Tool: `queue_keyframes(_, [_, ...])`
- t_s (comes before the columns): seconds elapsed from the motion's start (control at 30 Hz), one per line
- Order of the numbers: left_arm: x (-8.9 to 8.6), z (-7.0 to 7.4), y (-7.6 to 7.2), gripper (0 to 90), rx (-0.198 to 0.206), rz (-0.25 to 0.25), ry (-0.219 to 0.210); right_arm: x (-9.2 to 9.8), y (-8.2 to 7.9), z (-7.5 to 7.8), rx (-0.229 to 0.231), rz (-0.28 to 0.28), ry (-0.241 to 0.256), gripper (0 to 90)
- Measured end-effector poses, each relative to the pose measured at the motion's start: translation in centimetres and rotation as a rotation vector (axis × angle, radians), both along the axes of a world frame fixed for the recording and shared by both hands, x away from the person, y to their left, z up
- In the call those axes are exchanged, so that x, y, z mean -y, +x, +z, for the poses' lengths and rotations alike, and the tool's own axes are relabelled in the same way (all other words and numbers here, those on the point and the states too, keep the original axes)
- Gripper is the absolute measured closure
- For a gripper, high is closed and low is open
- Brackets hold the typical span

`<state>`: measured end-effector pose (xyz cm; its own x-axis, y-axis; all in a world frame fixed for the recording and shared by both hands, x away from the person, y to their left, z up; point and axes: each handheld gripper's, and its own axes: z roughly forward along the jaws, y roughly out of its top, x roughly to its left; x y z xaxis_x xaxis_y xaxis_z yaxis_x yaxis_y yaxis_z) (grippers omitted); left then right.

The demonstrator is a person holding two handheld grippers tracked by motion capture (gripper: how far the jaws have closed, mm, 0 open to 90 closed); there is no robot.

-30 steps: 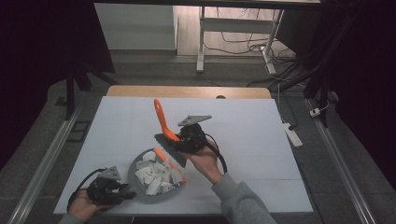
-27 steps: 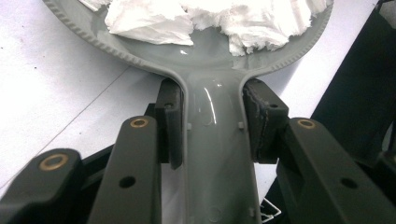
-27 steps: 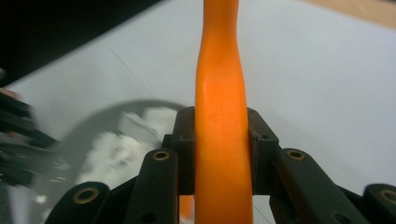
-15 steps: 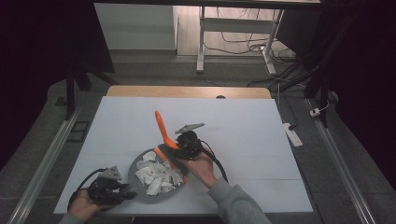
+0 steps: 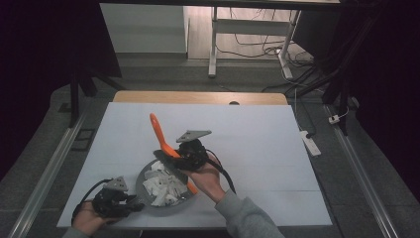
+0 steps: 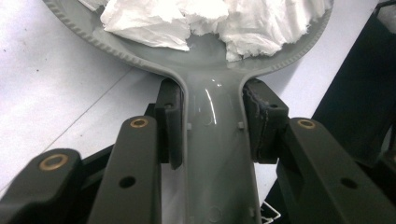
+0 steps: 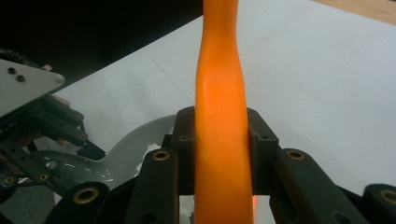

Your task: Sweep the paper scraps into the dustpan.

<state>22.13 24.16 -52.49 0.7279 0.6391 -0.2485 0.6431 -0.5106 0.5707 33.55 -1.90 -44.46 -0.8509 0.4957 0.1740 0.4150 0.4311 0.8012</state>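
Note:
A grey pan (image 5: 144, 174) holding torn white paper pieces (image 5: 161, 187) sits on the white table near its front edge. My left gripper (image 5: 131, 204) is shut on the pan's handle (image 6: 214, 154), one pad on each side, with the paper (image 6: 210, 18) just beyond. My right gripper (image 5: 172, 153) is shut on a long orange utensil (image 5: 158, 132), held tilted over the pan's far right side. The utensil's handle (image 7: 219, 84) rises between the jaws; its lower end reaches the pan's right rim beneath the hand.
The white table top (image 5: 257, 134) stretches wide to the back and right, with a wooden strip (image 5: 198, 97) along its far edge. A power strip (image 5: 310, 143) lies on the floor to the right. Metal rails run along both sides.
My right gripper has carried the orange utensil a little left and nearer, over the pan's right side. The left gripper and the pan have stayed put.

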Motion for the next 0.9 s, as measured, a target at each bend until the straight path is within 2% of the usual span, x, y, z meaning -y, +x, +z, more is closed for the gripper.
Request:
queue_keyframes(0.43, [-0.1, 0.3, -0.1, 62.0, 0.028, 0.02, -0.018, 3.9, 0.8, 1.3, 0.018, -0.064, 0.058, 70.1])
queue_keyframes(0.9, [-0.4, 0.7, 0.1, 62.0, 0.054, 0.087, -0.034, 9.0, 1.7, 1.1, 0.01, -0.147, 0.076, 70.1])
